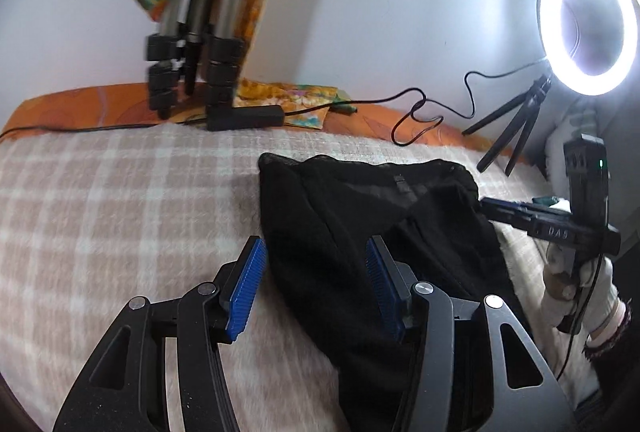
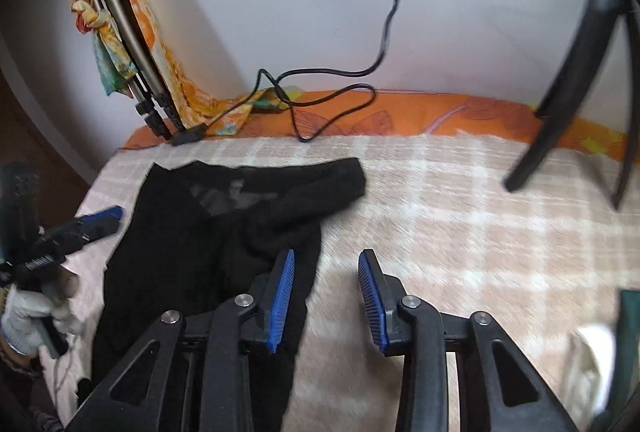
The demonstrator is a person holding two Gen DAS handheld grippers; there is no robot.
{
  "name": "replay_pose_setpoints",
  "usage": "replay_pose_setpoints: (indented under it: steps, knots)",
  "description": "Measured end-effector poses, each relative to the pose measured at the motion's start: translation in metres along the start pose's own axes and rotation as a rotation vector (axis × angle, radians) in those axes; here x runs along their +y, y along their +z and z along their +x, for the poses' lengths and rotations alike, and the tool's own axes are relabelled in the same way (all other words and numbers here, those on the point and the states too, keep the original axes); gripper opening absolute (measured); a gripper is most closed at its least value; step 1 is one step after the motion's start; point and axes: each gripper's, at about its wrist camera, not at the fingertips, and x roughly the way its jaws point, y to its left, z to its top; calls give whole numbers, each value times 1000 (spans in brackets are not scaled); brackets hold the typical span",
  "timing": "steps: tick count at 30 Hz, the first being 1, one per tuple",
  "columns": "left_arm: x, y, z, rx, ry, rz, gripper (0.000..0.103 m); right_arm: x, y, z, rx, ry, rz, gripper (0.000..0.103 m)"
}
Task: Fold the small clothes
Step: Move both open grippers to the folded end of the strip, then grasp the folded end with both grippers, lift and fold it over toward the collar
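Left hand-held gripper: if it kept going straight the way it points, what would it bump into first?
Probably the black garment: the left hand-held gripper is open, angled down over its left edge, with the checked blanket underneath. Depth is hard to judge.

A small black garment (image 1: 360,228) lay flat on the checked pink & white blanket (image 1: 120,200), w/ its waistband at the far end, away from the cameras. The cloth was thin and partly see-through near the top, bunched and wrinkly lower down, not folded yet
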Motion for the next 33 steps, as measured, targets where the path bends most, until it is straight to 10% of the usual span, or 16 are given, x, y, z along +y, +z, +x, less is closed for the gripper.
replay_pose_setpoints:
  steps: [14,18,20,33]
  knots:
    - [3,25,34,-50,5,-10,48,-1,40,41,1,3,-45,15]
    - [-2,28,42,-34,-8,1,9,-1,41,41,-1,10,-42,6]
    - [-11,29,44,-39,2,36,5,1,43,40,-3,1,-46,4]
    - [-34,29,-21,-182,-75,8,4,18,50,-40,-110,43,-74,3]
